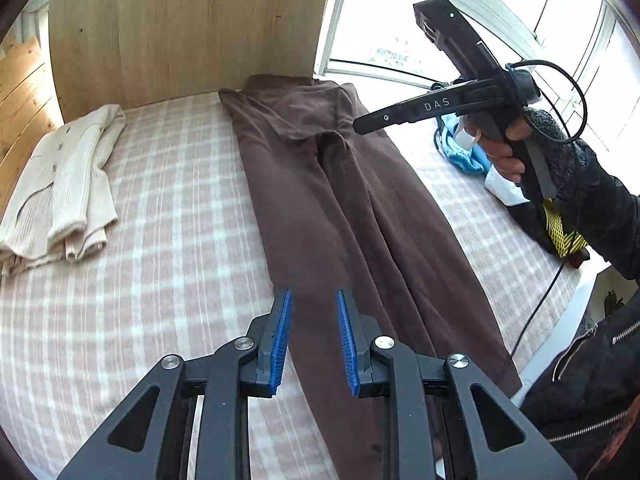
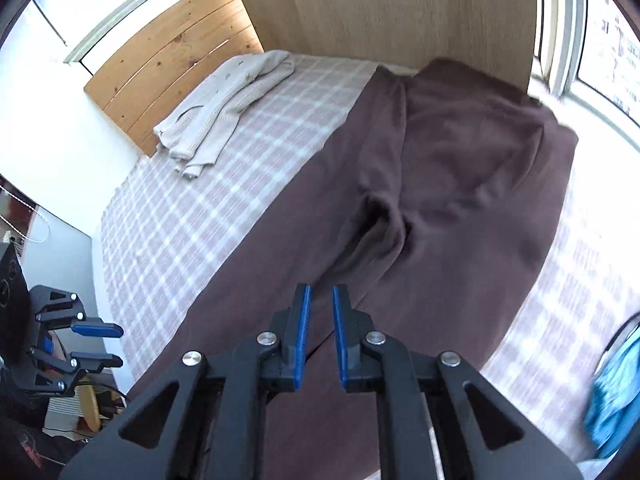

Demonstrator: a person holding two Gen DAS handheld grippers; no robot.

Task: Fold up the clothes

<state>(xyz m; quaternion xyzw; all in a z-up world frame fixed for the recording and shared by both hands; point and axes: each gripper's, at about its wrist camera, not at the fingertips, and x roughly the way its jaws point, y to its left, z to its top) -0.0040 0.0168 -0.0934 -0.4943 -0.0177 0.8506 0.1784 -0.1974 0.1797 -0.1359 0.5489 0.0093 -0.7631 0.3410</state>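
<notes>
I saw brown trousers spread full length, unfolded, across the bed, a folded cream cardigan by its headboard corner, my left gripper and right gripper both parted, holding nothing.

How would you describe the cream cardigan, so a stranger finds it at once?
Look at the bed with the pink checked sheet, then toward the wooden headboard. The cream cardigan lies there, folded. Unlike the long brown trousers spread flat beside it, it is pale, ribbed and has buttons.
</notes>
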